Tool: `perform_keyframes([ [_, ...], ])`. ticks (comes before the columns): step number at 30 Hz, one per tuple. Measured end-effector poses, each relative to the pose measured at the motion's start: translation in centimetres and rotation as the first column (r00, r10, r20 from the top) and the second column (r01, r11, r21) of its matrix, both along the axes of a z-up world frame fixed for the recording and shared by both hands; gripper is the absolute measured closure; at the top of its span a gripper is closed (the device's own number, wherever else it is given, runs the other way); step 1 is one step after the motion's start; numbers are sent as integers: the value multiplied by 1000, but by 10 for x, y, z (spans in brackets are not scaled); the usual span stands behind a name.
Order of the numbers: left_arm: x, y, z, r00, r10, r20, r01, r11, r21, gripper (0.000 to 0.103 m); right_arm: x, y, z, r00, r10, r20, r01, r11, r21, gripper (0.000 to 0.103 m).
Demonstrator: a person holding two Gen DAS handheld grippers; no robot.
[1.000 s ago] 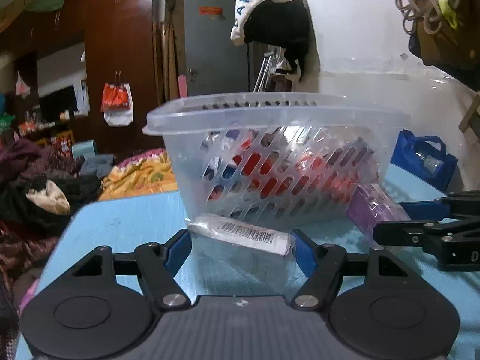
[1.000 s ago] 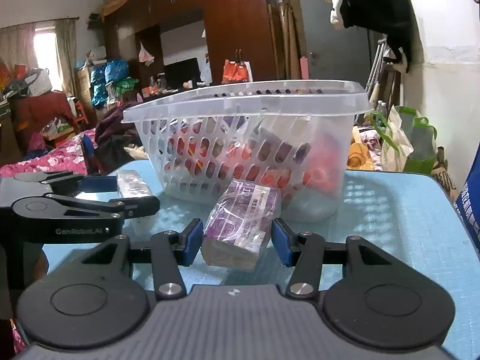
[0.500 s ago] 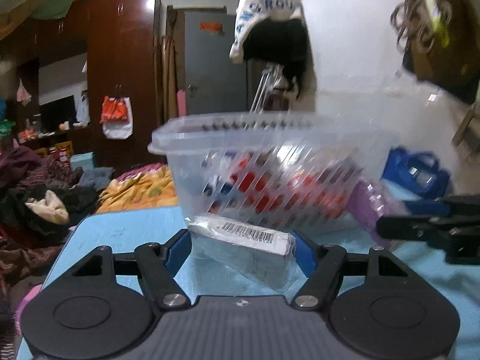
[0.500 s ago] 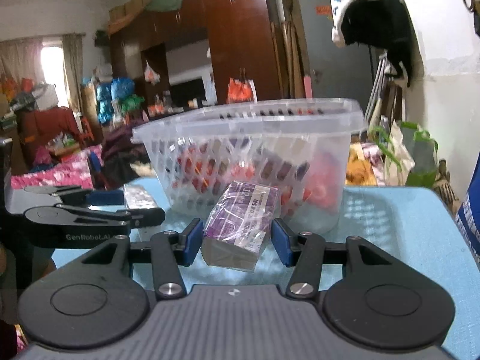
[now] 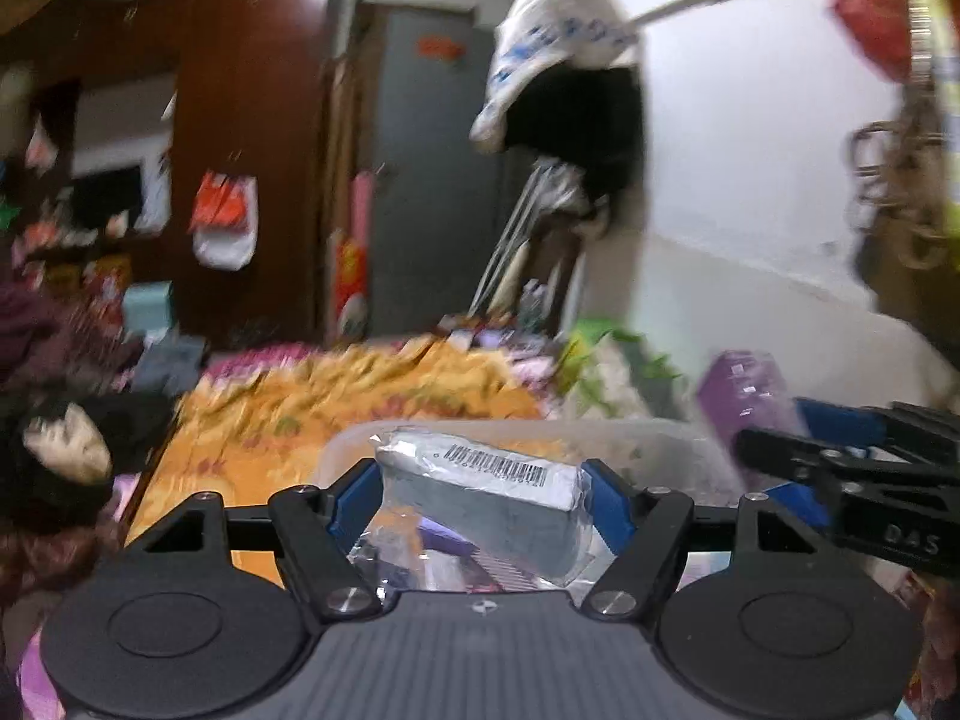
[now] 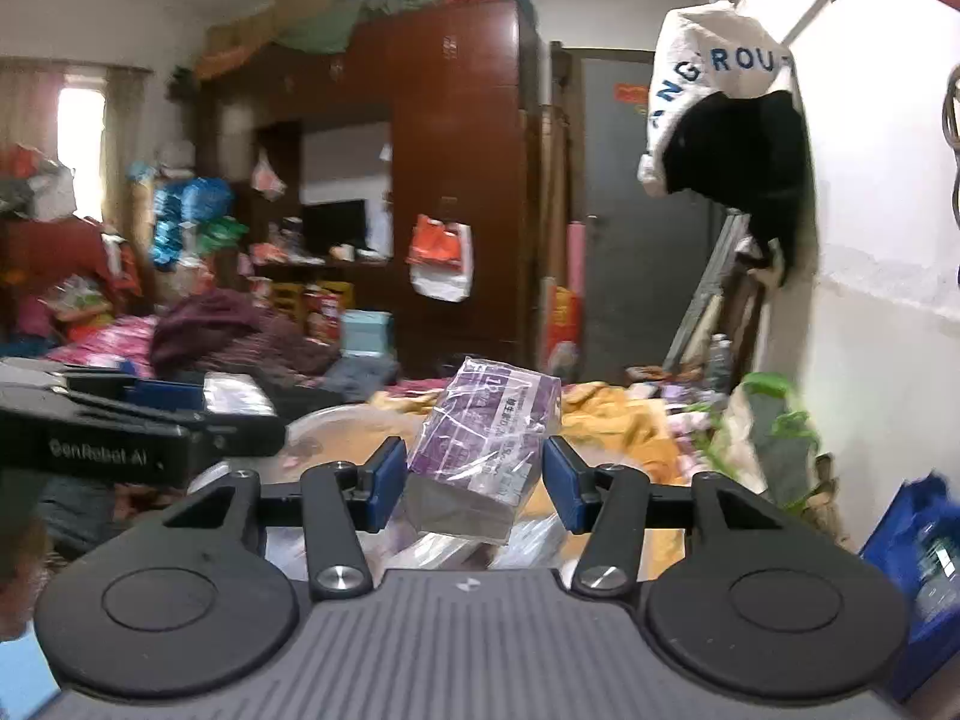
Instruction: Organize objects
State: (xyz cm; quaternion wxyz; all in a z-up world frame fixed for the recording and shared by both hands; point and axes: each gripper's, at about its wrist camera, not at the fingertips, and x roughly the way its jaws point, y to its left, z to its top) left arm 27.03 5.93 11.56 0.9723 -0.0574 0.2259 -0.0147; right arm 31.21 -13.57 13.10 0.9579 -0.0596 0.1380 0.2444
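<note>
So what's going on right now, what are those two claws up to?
Left claw shut on grey barcoded packet, over clear basket. Right claw holds purple packet, right pad apart. Nothing blocking.

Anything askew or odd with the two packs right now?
Yes. The purple pack sits tilted between the right gripper's blue pads, and a gap shows on its right side, so the grip looks loose. The grey barcoded pack in the left gripper is slanted too, above the clear basket.

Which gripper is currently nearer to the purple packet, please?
Right. The right gripper has the purple packet between its fingers, above the clear basket. The left gripper is beside it, shut on the grey packet.
</note>
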Motion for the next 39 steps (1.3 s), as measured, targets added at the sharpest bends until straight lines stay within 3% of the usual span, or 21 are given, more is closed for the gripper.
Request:
perform_keyframes([
  [2,18,3,-12,999,1,-44,-1,1000,1,19,15,7,-10,1000,-9,-19,9,999,-41,45],
  [5,29,5,-34,997,12,-81,-11,1000,9,16,30,12,-27,998,-54,-33,51,995,-86,10],
  [8,14,9,-37,1000,-6,-25,6,1000,-3,16,28,5,-34,996,-64,-59,60,996,-60,8],
  [10,1,11,-32,1000,-27,13,27,1000,-10,12,22,-2,-32,997,-33,-71,31,999,-35,0],
  [12,-9,5,-25,998,-38,47,37,999,25,0,13,-3,-28,996,-18,-85,13,998,-62,0],
  [16,-30,-1,-20,989,-112,99,109,993,33,0,-12,-9,-21,1000,10,-23,-12,997,-71,0],
  [20,-36,-6,-24,995,-65,79,59,996,72,0,-24,-22,-22,1000,4,-28,-6,999,-43,0],
  [23,-38,-6,-24,996,-75,56,70,994,80,0,-19,-37,-23,989,13,-146,-7,999,41,0],
  [25,-38,-6,-23,996,-81,38,78,995,68,0,-16,-43,-22,984,18,-177,-9,999,52,0],
  [32,-47,-14,-21,999,-27,-22,28,996,82,0,-14,-43,-21,992,-37,-123,36,999,-15,0],
  [39,-48,-20,-24,999,0,-32,4,994,113,0,-13,-44,-28,989,-32,-146,30,999,-14,0],
])
